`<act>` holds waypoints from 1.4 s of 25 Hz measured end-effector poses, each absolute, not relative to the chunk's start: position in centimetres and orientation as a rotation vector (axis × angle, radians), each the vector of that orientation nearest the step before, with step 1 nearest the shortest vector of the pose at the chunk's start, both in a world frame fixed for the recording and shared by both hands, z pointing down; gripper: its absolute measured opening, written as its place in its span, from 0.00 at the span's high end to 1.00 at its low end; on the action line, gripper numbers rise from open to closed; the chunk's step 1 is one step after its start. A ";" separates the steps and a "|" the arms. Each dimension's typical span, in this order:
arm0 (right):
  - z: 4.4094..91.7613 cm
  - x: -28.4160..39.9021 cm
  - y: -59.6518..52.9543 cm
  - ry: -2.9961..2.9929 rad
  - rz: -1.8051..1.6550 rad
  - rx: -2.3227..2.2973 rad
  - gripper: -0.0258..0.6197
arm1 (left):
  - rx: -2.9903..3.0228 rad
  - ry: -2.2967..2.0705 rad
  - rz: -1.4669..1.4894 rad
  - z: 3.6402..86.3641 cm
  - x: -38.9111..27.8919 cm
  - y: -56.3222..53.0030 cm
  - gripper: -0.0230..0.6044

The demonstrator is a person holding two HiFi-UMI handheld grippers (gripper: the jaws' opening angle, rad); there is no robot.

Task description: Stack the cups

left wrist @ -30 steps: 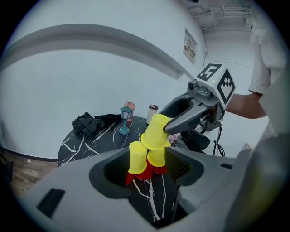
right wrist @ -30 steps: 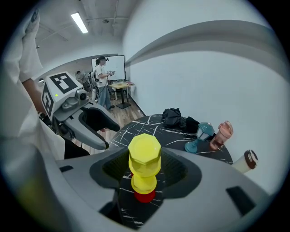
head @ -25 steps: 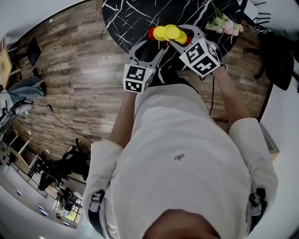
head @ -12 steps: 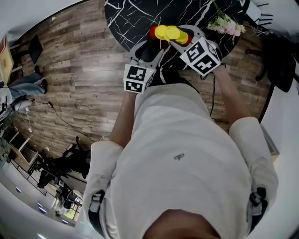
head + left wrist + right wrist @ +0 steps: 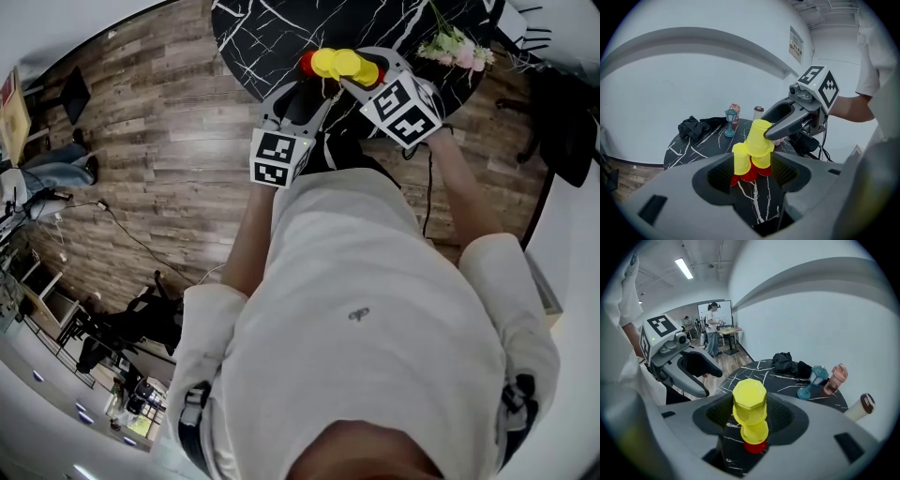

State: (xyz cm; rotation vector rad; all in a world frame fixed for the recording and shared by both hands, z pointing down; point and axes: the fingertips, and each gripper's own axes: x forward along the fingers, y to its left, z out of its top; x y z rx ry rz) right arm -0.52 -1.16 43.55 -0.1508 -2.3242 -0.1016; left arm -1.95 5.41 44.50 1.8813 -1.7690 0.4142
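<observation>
Right claw (image 5: 753, 412), spread wide, grips the top yellow cup (image 5: 750, 398).

Bright even indoor light, fisheye-warped edges

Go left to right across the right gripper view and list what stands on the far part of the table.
Black cloth bundle → teal lantern → pink bottle → white cup with brown lid.

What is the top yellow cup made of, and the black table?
The top yellow cup looks like thin plastic. Its colour is even and bright, its skin is smooth with a soft shine, and its base has moulded facets. The table looks like polished black marble with white veins, though it could be a printed marble-look top.
</observation>
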 end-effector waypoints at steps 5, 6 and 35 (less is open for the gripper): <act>43.5 -0.4 -1.0 -2.347 -0.090 -0.129 0.56 | 1.878 -1.763 0.424 44.6 -1.5 6.0 0.57; 43.4 -0.3 -1.0 -2.351 -0.085 -0.122 0.55 | 1.880 -1.761 0.426 44.6 -1.4 6.1 0.57; 39.3 4.8 1.0 -2.417 0.224 0.574 0.65 | 2.268 -1.437 0.444 42.5 -1.7 7.4 0.57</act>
